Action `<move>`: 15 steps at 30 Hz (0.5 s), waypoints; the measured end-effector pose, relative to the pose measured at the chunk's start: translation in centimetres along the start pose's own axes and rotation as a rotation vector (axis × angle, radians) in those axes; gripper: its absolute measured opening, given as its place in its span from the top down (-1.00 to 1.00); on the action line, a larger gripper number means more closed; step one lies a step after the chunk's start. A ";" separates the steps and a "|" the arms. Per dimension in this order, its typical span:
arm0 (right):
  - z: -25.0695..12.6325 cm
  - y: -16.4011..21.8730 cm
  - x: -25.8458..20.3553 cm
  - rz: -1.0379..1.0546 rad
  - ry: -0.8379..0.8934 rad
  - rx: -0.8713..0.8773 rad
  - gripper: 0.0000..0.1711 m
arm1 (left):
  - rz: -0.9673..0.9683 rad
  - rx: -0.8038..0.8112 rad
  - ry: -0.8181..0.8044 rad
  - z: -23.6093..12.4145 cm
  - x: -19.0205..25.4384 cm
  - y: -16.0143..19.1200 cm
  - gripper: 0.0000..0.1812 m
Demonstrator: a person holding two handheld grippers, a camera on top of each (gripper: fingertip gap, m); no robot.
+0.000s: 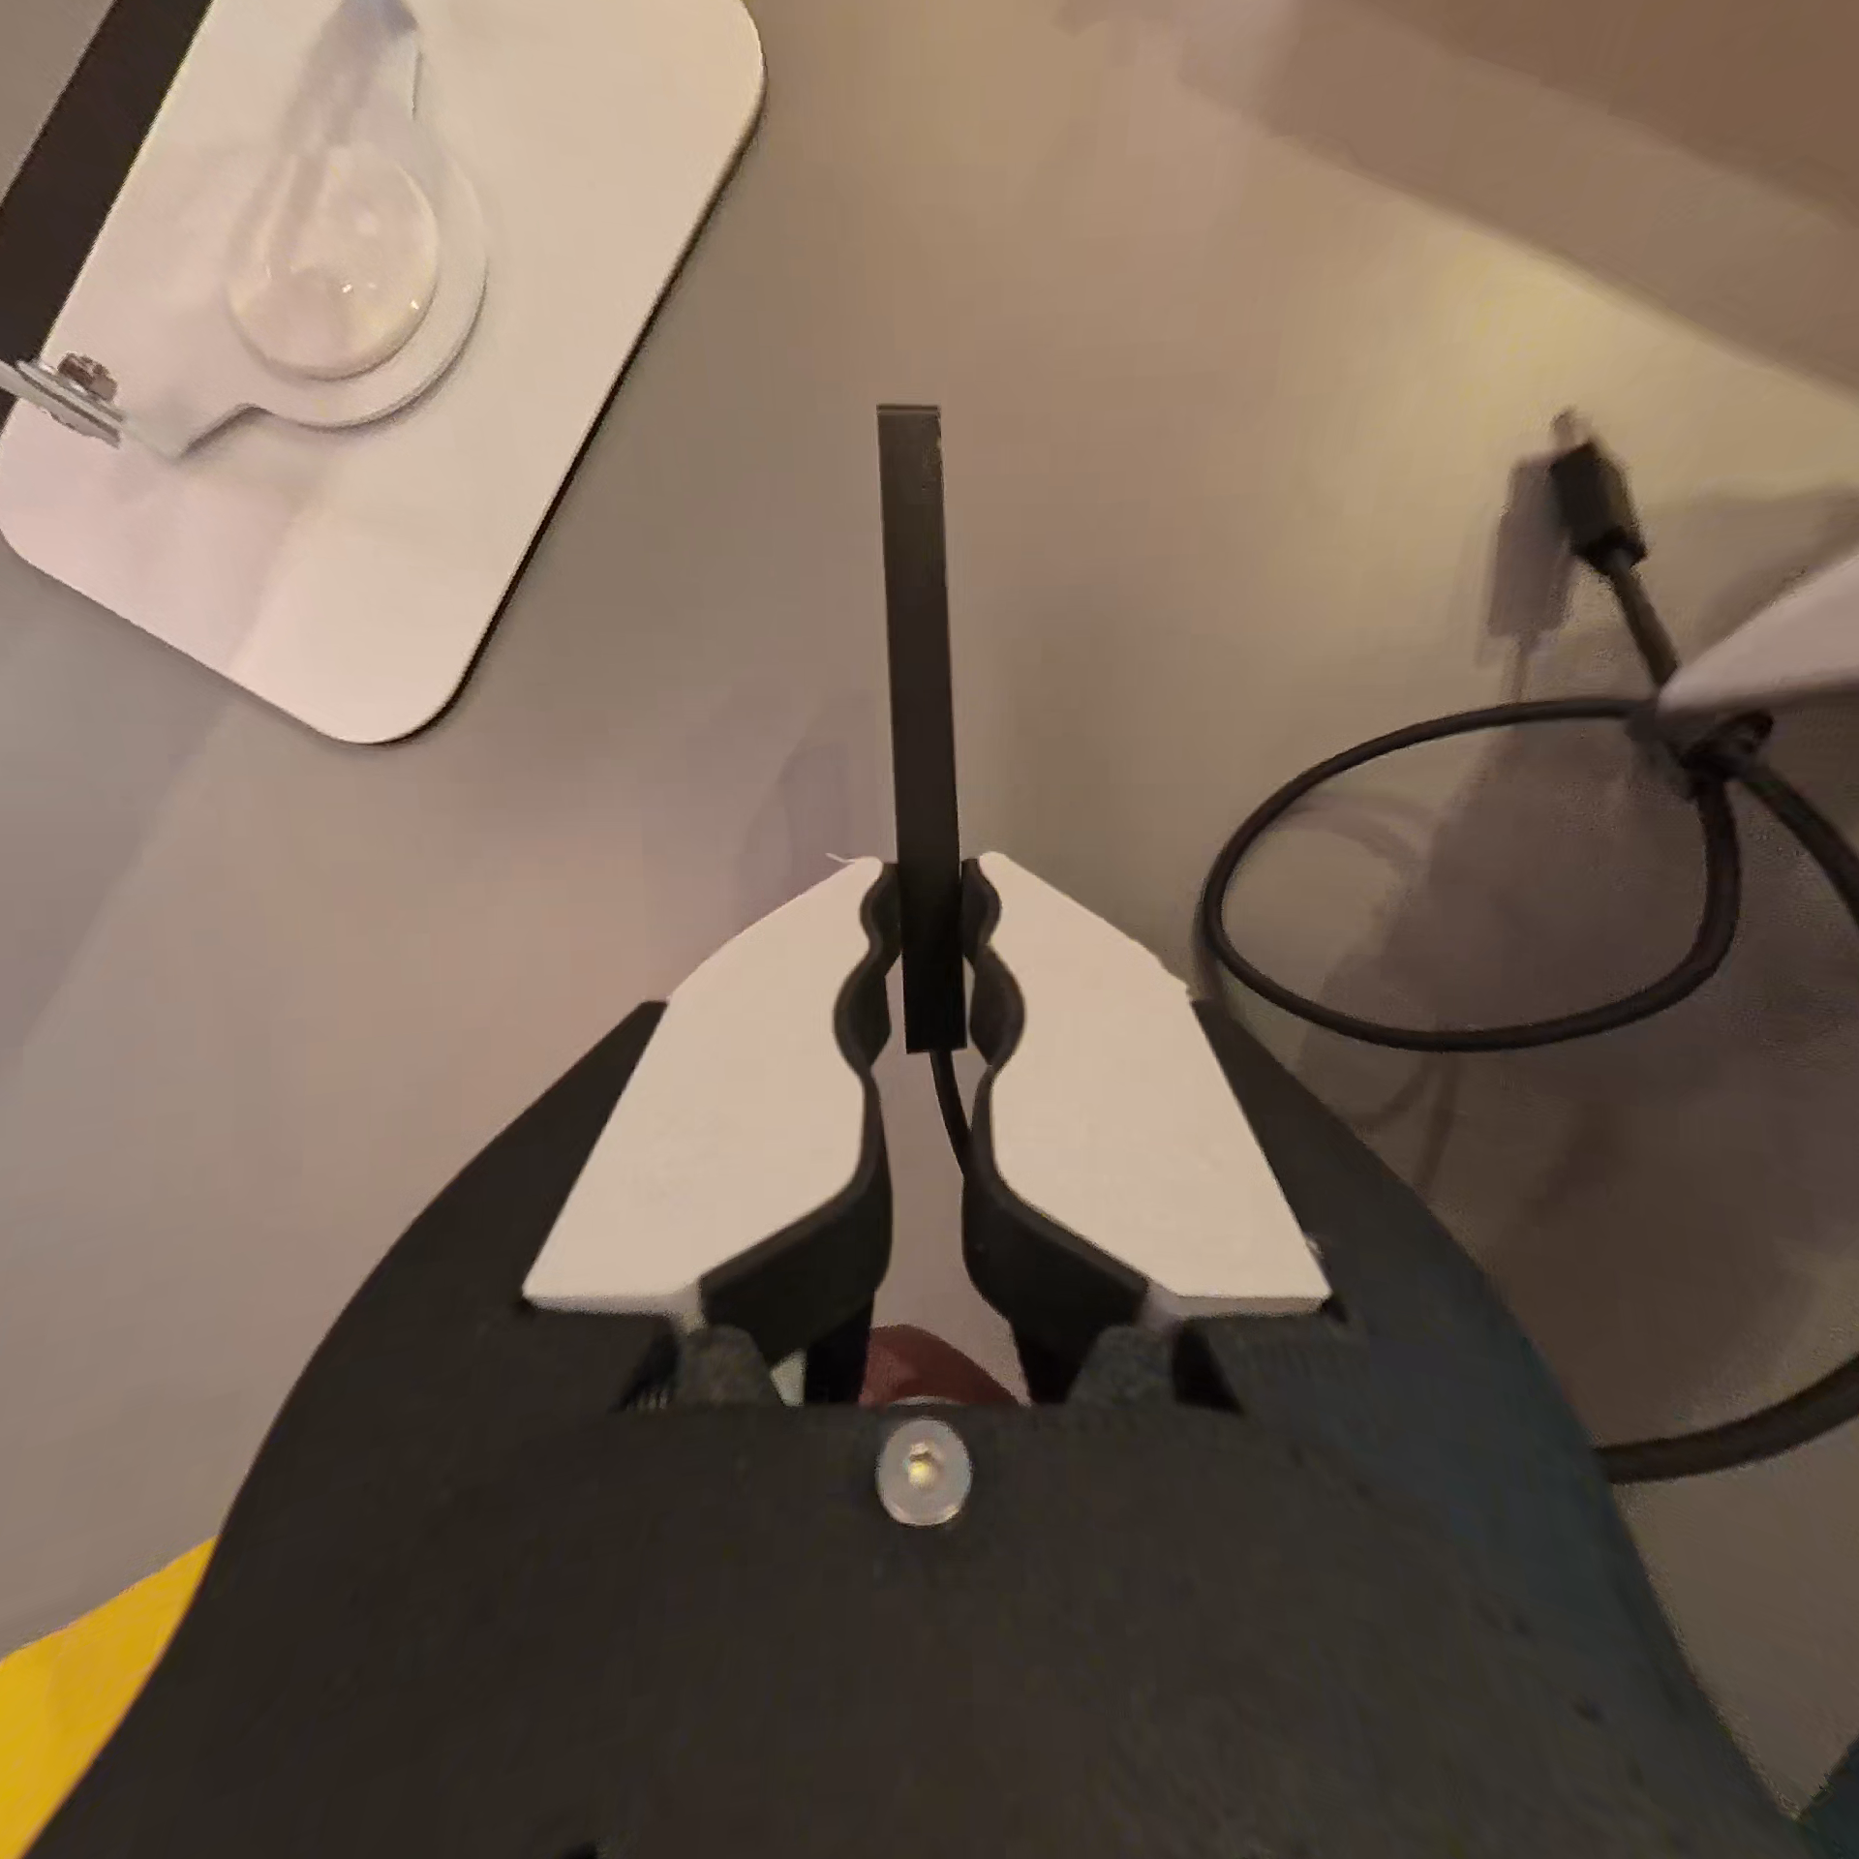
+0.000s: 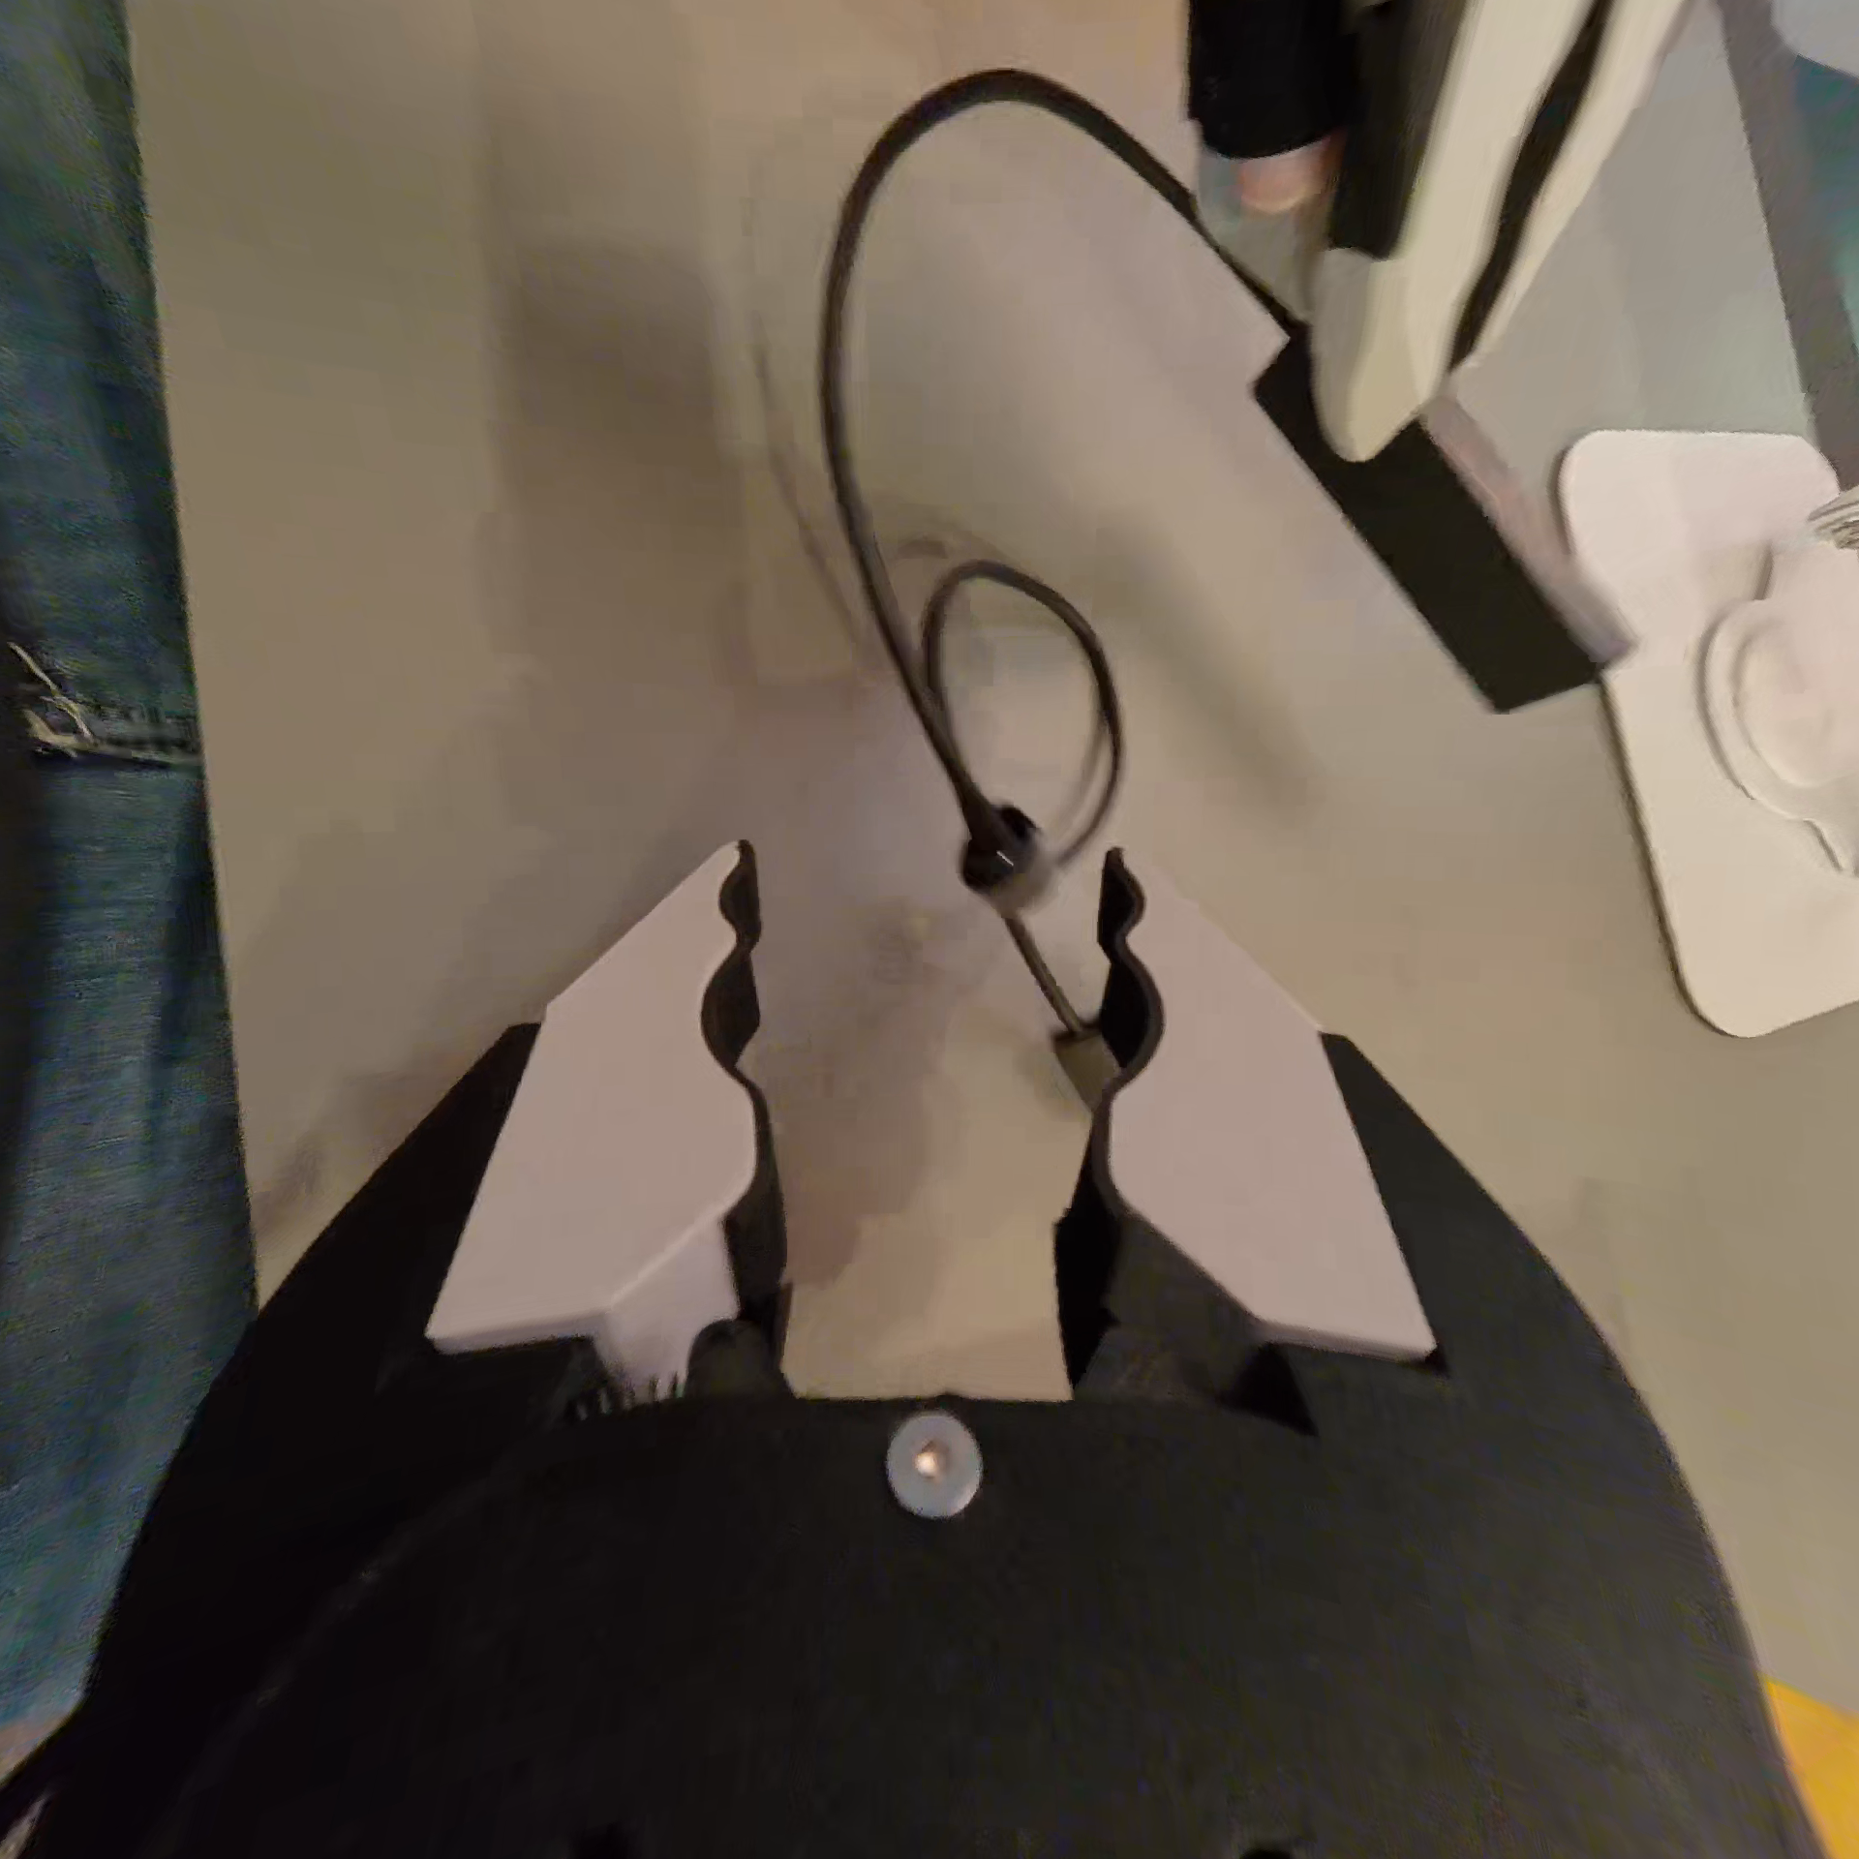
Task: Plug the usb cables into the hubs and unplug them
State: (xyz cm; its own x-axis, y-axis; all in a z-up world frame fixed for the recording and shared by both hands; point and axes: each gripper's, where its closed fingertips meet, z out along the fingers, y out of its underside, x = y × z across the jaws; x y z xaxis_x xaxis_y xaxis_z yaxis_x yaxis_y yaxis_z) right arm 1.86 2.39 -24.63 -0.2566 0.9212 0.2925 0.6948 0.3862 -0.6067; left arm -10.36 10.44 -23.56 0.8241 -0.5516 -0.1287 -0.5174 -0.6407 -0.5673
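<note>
A: The USB hub (image 1: pixel 920 704), a slim black bar, stood at the centre of the left wrist view, its rear end clenched between the left gripper's (image 1: pixel 925 875) jaws, with its thin lead trailing back between the fingers.

B: Why held by the tail end?

A: Likely so the rest of the bar stayed free for a plug. In the right wrist view the same bar sat at upper right, slanting downward from that gripper.

B: And the cable?

A: The black USB cable (image 1: pixel 1459 885) looped at the right of the left wrist view, bound with a tie, one plug (image 1: pixel 1594 498) raised near the right edge, though blurred. In the right wrist view the cable ran down the middle of the frame, ending just beside the inner face of the right-hand finger.

B: Was the right gripper (image 2: pixel 925 855) holding it?

A: No. Its jaws stood wide apart, released, with the cable's end just inside the gap. I would judge it was lining up to grip the plug; nothing was plugged in yet.

B: The surroundings?

A: A plain grey bench (image 1: pixel 503 1006), smooth and matt. A white plate (image 1: pixel 423 523) carrying a clear bulb-shaped thing lay at upper left of the left wrist view. Blue denim (image 2: pixel 91 704) filled the left edge of the right wrist view, and yellow showed at the lower corners.
</note>
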 end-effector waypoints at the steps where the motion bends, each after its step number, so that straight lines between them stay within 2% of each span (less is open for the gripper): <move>1: -0.8 -0.6 0.4 0.020 0.006 0.024 0.22 | 0.080 -0.044 0.006 -0.5 -0.1 0.3 0.88; 3: -2.6 -2.4 0.6 0.091 -0.062 0.103 0.16 | 0.197 -0.097 0.031 -1.5 0.1 -0.1 0.88; 4: -3.5 -3.5 1.0 0.125 -0.080 0.150 0.20 | 0.253 -0.128 0.024 -2.0 0.0 -0.3 0.88; 8: -5.1 -6.0 7.7 0.160 0.171 0.286 0.44 | 0.453 -0.179 0.100 -3.3 1.0 -1.2 0.88; 11: -1.8 -4.3 10.4 0.089 0.247 0.159 0.48 | 0.576 -0.193 0.180 -3.8 2.8 -1.7 0.88; 13: 0.4 -3.5 10.2 0.029 0.215 0.099 0.62 | 0.634 -0.195 0.221 -4.1 3.9 -2.2 0.88; 14: 1.2 -3.3 9.7 0.021 0.179 0.085 0.77 | 0.647 -0.200 0.220 -4.1 4.0 -2.4 0.88; 15: 1.7 -3.3 9.1 0.030 0.130 0.088 0.80 | 0.666 -0.210 0.215 -4.1 3.9 -2.5 0.88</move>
State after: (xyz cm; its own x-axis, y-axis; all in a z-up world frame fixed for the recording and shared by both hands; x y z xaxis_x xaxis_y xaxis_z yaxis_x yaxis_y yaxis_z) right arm -3.90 9.62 -21.20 -0.1432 0.9207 0.3631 0.6379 0.3663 -0.6774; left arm -6.75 7.71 -19.34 0.2665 -0.9390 -0.2175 -0.9445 -0.2094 -0.2532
